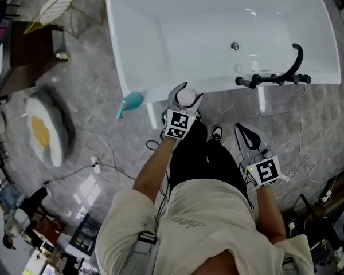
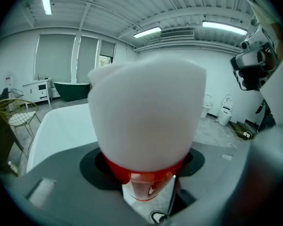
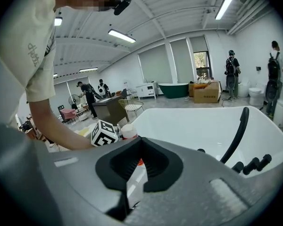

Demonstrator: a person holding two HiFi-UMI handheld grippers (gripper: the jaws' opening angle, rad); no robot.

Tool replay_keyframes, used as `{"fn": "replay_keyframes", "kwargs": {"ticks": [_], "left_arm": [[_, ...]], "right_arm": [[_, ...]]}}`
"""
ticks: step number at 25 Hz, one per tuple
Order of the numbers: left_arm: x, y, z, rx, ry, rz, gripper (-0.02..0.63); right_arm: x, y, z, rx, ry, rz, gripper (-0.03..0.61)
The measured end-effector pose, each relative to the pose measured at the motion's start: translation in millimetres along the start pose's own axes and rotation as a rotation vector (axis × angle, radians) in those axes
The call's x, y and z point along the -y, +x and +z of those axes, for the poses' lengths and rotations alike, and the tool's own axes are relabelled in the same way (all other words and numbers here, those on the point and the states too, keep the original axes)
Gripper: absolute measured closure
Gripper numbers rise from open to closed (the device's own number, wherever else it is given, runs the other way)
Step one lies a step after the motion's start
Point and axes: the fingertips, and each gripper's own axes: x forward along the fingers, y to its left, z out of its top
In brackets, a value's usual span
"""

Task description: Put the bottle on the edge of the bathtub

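- Left gripper (image 1: pixel 185 98): jaws set wide and clamped on the bottle (image 1: pixel 185 95), black pads pressing its sides; a marker cube (image 1: pixel 180 124) sits on the gripper's back.
- Bottle: rounded, matt white plastic with a glossy red band. In the left gripper view its broad white end fills the frame. It is held at the near rim of the bathtub (image 1: pixel 160 16); whether it touches the rim cannot be told.
- Bathtub: smooth, glossy white, rectangular with rounded corners, and a small metal drain (image 1: pixel 235 46) in its floor.
- Tap fitting (image 1: pixel 278 76): matt black, with a curved spout and stubby handles, mounted on the near rim to the right of the bottle.
- Floor (image 1: pixel 92 79): polished grey marbled stone, with thin cables trailing over it. A teal object (image 1: pixel 131 103) lies just beside the tub's near left corner.
- Round cushion (image 1: pixel 43 132): white with a yellow centre, on the floor well to the left. A yellow wire chair (image 1: pixel 57 4) stands beyond it.
- Room: a large white hall with strip lights on a ribbed ceiling. The right gripper view shows a dark green tub (image 3: pixel 173 89), a cardboard box (image 3: pixel 205 92) and several people standing far off.
- Right gripper (image 1: pixel 242 130): jaws drawn almost together with nothing between them, held low beside the person's leg and well apart from the bottle.
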Motion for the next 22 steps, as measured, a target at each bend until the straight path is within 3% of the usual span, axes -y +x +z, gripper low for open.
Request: {"fn": "replay_keyframes", "kwargs": {"ticks": [7, 22], "left_arm": [[-1.0, 33.9, -21.0, -0.043, 0.028, -0.046, 0.314], [6.9, 40.7, -11.4, -0.027, 0.153, -0.077, 0.307]], "right_arm": [[-9.5, 13.7, -2.9, -0.02, 0.036, 0.01, 0.577], [-5.0, 17.5, -7.4, -0.023, 0.072, -0.015, 0.577]]}}
